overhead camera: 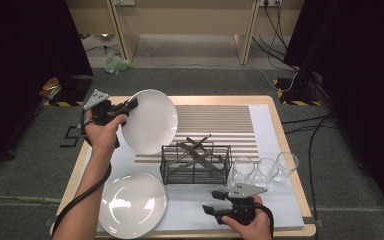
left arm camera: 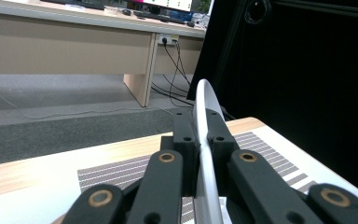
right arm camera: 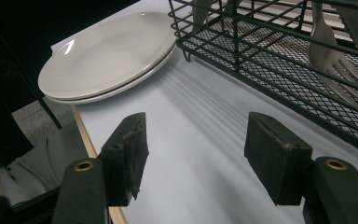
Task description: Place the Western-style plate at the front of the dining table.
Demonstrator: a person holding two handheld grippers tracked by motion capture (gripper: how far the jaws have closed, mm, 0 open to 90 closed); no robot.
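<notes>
While your left gripper jaws clench the white plate's rim, holding it tilted above the counter's far-left part beside the wire rack, your right gripper waits unclenched.

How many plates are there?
3: one plate held up by the left gripper, and two stacked plates at the table's near left corner. More could hide underneath.

No readable text, label, brand or number anywhere in view
</notes>
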